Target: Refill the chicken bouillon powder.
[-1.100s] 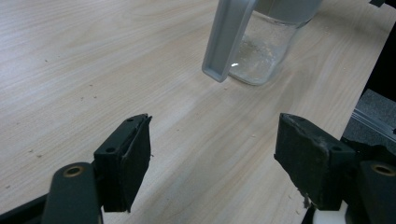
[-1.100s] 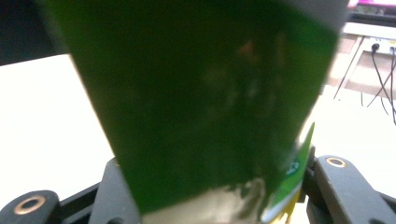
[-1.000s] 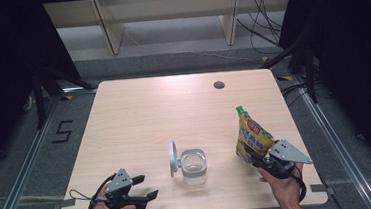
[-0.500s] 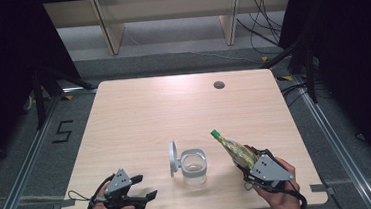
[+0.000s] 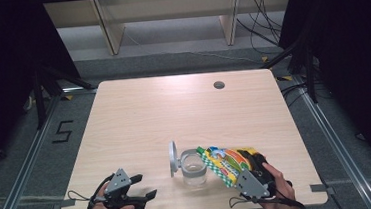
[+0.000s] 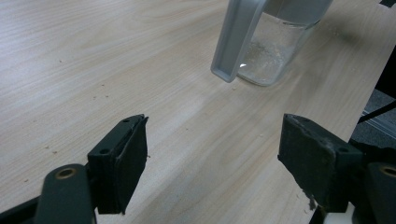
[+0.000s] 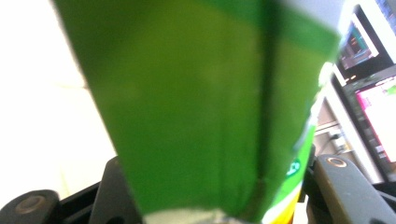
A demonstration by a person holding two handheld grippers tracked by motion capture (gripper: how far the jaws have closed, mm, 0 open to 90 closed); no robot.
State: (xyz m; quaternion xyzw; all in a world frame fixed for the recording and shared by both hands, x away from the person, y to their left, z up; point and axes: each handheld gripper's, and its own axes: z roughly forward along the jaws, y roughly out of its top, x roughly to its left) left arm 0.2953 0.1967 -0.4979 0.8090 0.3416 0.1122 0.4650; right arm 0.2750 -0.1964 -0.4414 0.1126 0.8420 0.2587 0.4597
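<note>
Right gripper (image 5: pixel 251 172) clamps the green-and-yellow snack pouch (image 5: pixel 225 162), tipped over sideways with its top end over the mouth of the clear glass jar with grey hinged lid (image 5: pixel 193 168), near the front edge of the light wood bench (image 5: pixel 174 110). Left gripper (image 5: pixel 142 186) rests near the front-left corner, jaws wide apart, holding nothing.

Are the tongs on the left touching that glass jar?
Apart. In the left gripper view bare tabletop lies between the open left tongs and the glass jar; the high view shows the same gap.
</note>
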